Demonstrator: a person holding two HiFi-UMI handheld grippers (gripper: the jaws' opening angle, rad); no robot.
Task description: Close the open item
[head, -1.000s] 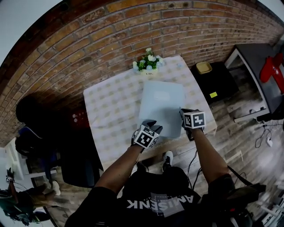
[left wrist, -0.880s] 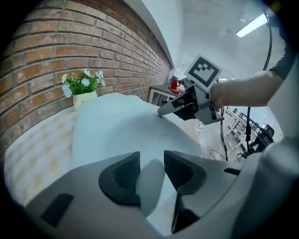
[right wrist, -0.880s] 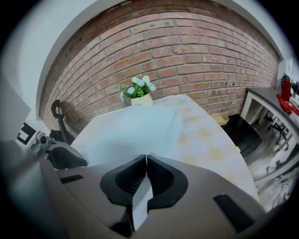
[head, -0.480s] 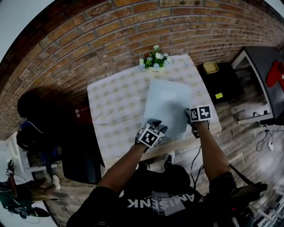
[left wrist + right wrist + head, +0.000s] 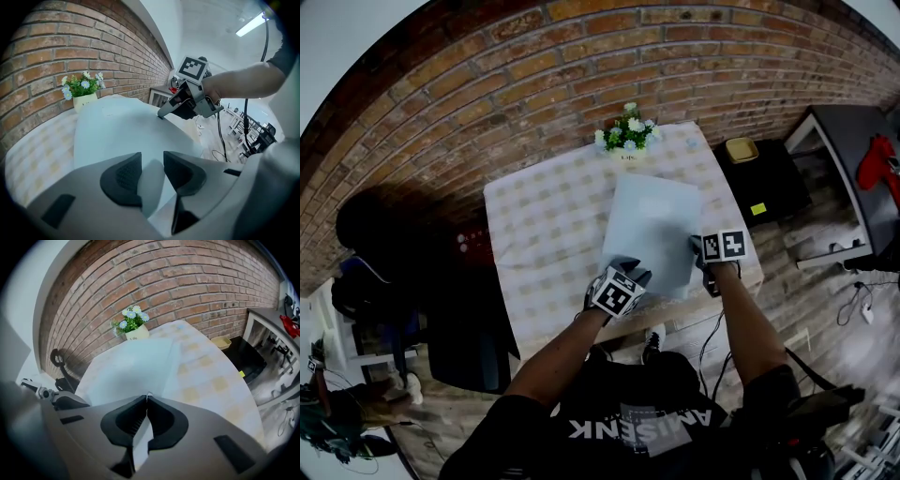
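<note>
A large pale blue flat item, like a folder or a slim case, lies on the checked tablecloth. My left gripper is at its near left corner. In the left gripper view the jaws are closing, with the item's pale edge showing in the gap between the pads. My right gripper is at the near right corner, shut on a thin pale edge of the item. The left gripper view shows the right gripper's tip on the item's surface.
A white pot of flowers stands at the table's far edge, against the brick wall. A black cabinet with a yellow dish stands right of the table, and a dark desk farther right. Cables lie on the wooden floor.
Both grippers stay at the item's near edge, and they sit slightly closer to the table's front than a second ago. The item lies in much the same place.
</note>
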